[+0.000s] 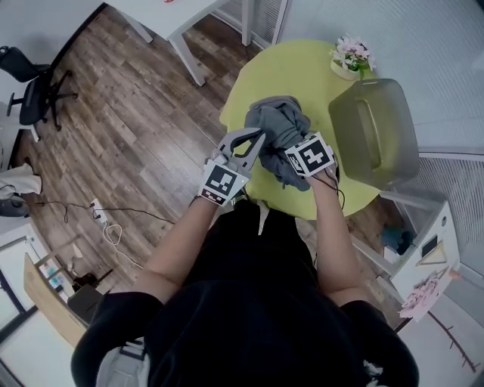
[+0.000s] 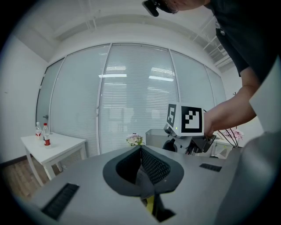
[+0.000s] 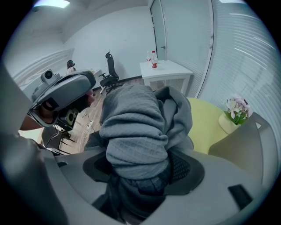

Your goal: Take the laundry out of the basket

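A grey garment (image 1: 278,125) hangs bunched above the near part of a round yellow-green table (image 1: 302,68). My right gripper (image 1: 286,155) is shut on its lower folds; in the right gripper view the thick knit cloth (image 3: 140,132) fills the space between the jaws of that gripper (image 3: 145,176). My left gripper (image 1: 257,140) is just left of the garment, its tips together beside the cloth. In the left gripper view that gripper (image 2: 141,151) is shut with no cloth between its pads. A translucent grey basket (image 1: 378,132) rests on the table's right side.
A small pot of flowers (image 1: 352,57) stands at the table's far edge, next to the basket. A white table (image 1: 174,15) and an office chair (image 1: 34,91) stand on the wooden floor to the left. Cables and a power strip (image 1: 102,219) lie on the floor.
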Tool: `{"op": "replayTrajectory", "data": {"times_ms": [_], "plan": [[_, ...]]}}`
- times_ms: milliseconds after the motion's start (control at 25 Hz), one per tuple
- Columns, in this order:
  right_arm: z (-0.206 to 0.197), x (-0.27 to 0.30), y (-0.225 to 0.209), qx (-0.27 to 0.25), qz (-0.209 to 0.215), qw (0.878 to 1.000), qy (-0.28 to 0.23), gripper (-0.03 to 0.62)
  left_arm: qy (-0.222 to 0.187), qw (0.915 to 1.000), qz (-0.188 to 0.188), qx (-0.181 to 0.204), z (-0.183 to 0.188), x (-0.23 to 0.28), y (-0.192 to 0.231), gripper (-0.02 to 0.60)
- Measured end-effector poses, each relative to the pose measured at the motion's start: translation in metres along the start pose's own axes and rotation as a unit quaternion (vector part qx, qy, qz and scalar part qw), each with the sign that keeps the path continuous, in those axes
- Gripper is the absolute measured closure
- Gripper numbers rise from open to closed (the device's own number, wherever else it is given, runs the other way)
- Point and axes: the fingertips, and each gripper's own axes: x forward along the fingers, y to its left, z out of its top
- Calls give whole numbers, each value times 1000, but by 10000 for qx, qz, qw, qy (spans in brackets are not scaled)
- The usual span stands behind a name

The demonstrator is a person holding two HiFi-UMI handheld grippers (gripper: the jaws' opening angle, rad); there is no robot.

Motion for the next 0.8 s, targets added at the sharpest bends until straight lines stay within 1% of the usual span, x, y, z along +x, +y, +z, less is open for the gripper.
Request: {"op": "replayTrajectory", "data": {"times_ms": [120, 200, 480, 800], "plan": [[-18, 24, 0, 79, 25, 9999, 133, 266, 81, 9995, -27, -312, -21, 2, -3, 571], [-25, 39, -2, 124, -9, 9998, 155, 266, 156, 9989, -29, -438, -34, 5, -3, 571], [-52, 85, -10, 167, -110, 9992, 348, 266, 439, 9971, -48, -623, -70, 14, -7, 571], [-62, 112, -21, 203, -205, 9983, 499, 252, 502, 9961, -79, -719, -81, 14, -8, 571]]}}
